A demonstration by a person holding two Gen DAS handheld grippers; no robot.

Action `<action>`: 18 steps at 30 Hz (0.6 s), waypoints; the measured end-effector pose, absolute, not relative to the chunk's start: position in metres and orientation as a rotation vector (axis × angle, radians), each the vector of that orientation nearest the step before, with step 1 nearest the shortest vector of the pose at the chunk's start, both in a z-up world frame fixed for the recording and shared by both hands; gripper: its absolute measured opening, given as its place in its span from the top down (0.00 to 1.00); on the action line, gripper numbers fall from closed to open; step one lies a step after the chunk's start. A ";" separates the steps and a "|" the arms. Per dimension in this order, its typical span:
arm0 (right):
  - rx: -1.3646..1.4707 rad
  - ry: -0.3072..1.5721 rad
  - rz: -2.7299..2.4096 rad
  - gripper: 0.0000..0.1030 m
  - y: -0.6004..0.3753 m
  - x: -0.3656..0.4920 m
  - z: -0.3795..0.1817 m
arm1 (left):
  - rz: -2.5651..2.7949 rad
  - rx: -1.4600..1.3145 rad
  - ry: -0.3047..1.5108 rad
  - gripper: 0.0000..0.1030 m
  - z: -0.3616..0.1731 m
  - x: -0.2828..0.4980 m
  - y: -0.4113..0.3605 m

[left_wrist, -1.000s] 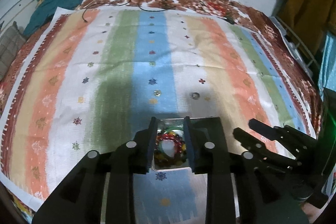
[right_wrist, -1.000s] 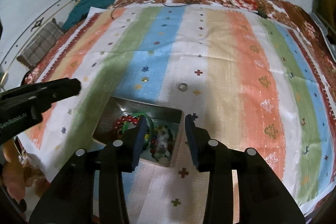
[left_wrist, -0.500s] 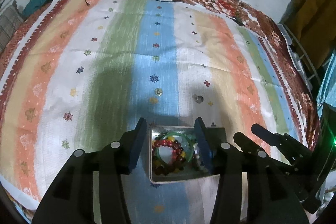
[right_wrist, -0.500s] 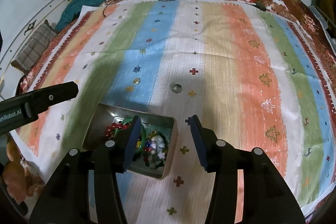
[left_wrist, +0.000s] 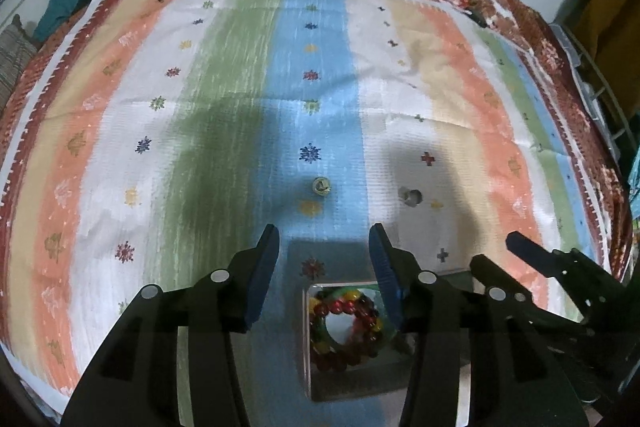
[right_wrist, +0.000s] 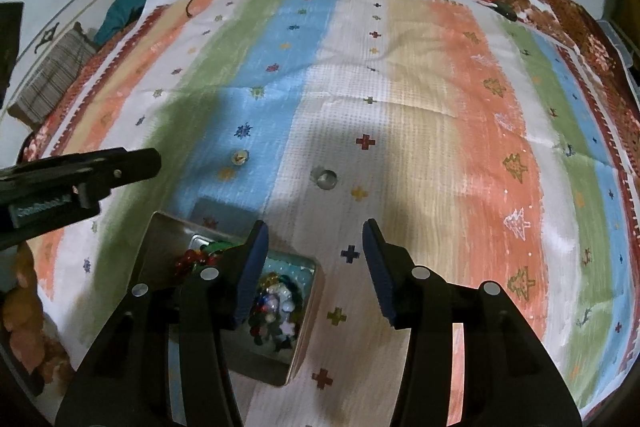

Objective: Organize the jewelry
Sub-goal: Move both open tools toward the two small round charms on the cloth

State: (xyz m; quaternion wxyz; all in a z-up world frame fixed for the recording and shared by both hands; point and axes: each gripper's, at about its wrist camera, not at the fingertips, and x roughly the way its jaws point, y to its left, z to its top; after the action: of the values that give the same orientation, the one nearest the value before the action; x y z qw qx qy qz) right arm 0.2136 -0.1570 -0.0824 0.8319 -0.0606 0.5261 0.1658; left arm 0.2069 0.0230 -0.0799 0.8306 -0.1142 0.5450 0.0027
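Both claws are hovering apart, gripping nothing: left claw, right claw. Metal tin is sitting on the striped cloth, holding a beaded bracelet and mixed jewelry. Two small rings are lying loose on the cloth beyond the tin: one on the blue stripe, one on white.

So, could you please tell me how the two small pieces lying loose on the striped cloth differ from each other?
The gold-toned piece lies on the blue stripe, while the silvery ring lies on the white stripe. The gold-toned piece looks filled in at its middle, whereas the silvery ring shows an open, hollow middle. In the right wrist view the gold-toned piece sits left of the silvery ring. Both are small, round, and outside the metal tin.
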 end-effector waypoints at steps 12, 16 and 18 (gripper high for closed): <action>-0.124 1.167 0.361 0.52 -0.148 0.239 -0.104 | -0.001 -0.250 1.207 0.55 -0.103 0.231 0.024; -0.122 1.185 0.359 0.52 -0.147 0.245 -0.111 | -0.001 -0.249 1.225 0.55 -0.111 0.239 0.024; -0.125 1.190 0.357 0.52 -0.147 0.249 -0.114 | -0.006 -0.250 1.238 0.55 -0.115 0.243 0.024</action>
State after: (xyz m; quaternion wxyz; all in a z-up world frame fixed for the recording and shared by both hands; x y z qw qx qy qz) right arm 0.2491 -0.1465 -0.1144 0.8114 -0.0585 0.5570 0.1673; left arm 0.2429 0.0240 -0.1152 0.8072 -0.1168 0.5785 -0.0029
